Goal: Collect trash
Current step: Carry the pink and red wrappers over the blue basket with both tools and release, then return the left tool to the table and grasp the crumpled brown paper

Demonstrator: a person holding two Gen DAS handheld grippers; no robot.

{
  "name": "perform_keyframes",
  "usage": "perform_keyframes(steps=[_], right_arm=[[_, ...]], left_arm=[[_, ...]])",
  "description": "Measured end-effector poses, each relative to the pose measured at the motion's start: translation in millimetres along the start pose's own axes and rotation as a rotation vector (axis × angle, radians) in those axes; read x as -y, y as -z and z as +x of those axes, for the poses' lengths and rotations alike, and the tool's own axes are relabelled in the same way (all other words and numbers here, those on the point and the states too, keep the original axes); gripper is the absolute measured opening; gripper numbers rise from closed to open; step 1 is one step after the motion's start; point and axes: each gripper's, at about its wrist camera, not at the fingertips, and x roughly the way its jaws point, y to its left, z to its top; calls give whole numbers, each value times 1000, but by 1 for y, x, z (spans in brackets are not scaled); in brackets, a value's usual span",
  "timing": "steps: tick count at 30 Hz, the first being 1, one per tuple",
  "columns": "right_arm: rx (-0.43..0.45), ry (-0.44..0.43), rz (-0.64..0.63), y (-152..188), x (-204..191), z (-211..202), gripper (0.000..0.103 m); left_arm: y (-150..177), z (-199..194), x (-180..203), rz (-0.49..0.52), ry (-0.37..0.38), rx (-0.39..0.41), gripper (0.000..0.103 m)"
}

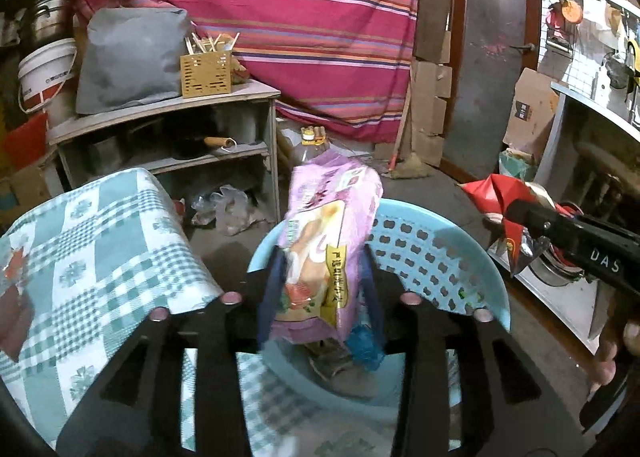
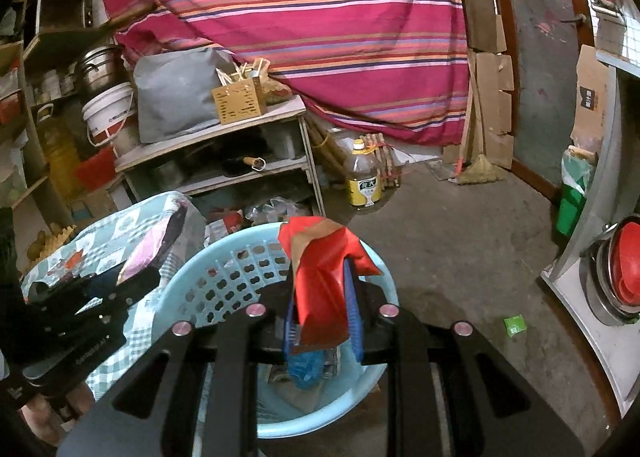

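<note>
A purple snack packet (image 1: 328,225) stands upright between the blue fingers of my left gripper (image 1: 320,257), right over a light blue plastic basket (image 1: 440,225). The jaws are open and a gap shows at the packet's lower right side. My right gripper (image 2: 322,321) is shut on a crumpled red wrapper (image 2: 320,277) above the same basket (image 2: 200,281). From the left wrist view it comes in at the right (image 1: 516,217) with the red wrapper (image 1: 492,193). A blue crinkled wrapper (image 2: 306,369) and other scraps lie in the basket.
A table with a teal checked cloth (image 1: 100,249) touches the basket's left side. Behind stand a grey shelf unit (image 2: 224,153), an oil bottle (image 2: 362,177) and a striped curtain (image 2: 320,37). A green scrap (image 2: 514,325) lies on the concrete floor. Metal bowls (image 2: 616,273) sit at the right.
</note>
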Motion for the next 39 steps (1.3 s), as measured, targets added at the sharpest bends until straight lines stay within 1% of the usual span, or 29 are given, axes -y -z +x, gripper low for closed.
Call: perform_keyframes(steps=[2,4,6,8,9,13,14,16,19,20,21,23,25,26,30,31,32,33,35,38,39], right_arm=[[-3,2,6,1,2,1,21],[-9,4,8,2,2,3,21],[-14,5,7,2,2,5,21],[-17,5,5,3,1,6,21],[-20,4,2,4,-1,7,21],[-32,-2,-11,6,-10,13,22],[-35,-6,-13,6,-13,15,22],[-36,-13,-17,6,-18,19,23],[-40,-21,-32,7,-28,24,27],[-39,-25,-37,6,-33,27,31],[-37,-29,-39,5,-36,28,33],[-32,-20,-47,5,-43,30,44],[-27,0,-56,4,-49,32,63],[-27,8,-57,4,-52,33,66],[-33,12,-51,4,-60,33,68],[-29,9,-51,3,-61,31,70],[-19,4,-53,2,-66,26,76],[-8,1,-55,2,-69,22,79],[27,-20,-68,1,-83,10,80],[47,-62,-98,-1,-107,-1,81],[57,-81,-116,0,-119,-4,82]], left_arm=[[0,1,1,3,-6,-1,45],[0,1,1,1,-15,-2,53],[0,-2,-3,-8,-28,8,58],[-1,-7,-11,-26,-40,17,66],[-2,-10,-15,-39,-46,22,72],[-4,-23,-33,-79,-85,38,81],[-4,-27,-38,-85,-104,41,83],[-4,-33,-44,-87,-146,49,93],[-3,-45,-56,-86,-185,62,96],[-3,-49,-60,-88,-193,63,97],[-3,-54,-66,-92,-209,68,97],[-2,-63,-75,-102,-232,76,97],[-1,-71,-86,-120,-239,77,97],[-1,-75,-91,-129,-244,78,97],[1,-96,-111,-137,-295,92,97],[3,-101,-115,-136,-308,95,97],[5,-106,-120,-135,-321,99,97],[6,-112,-125,-138,-334,103,97],[11,-127,-141,-155,-370,111,97],[19,-147,-167,-178,-416,112,97],[22,-153,-175,-183,-434,114,98]])
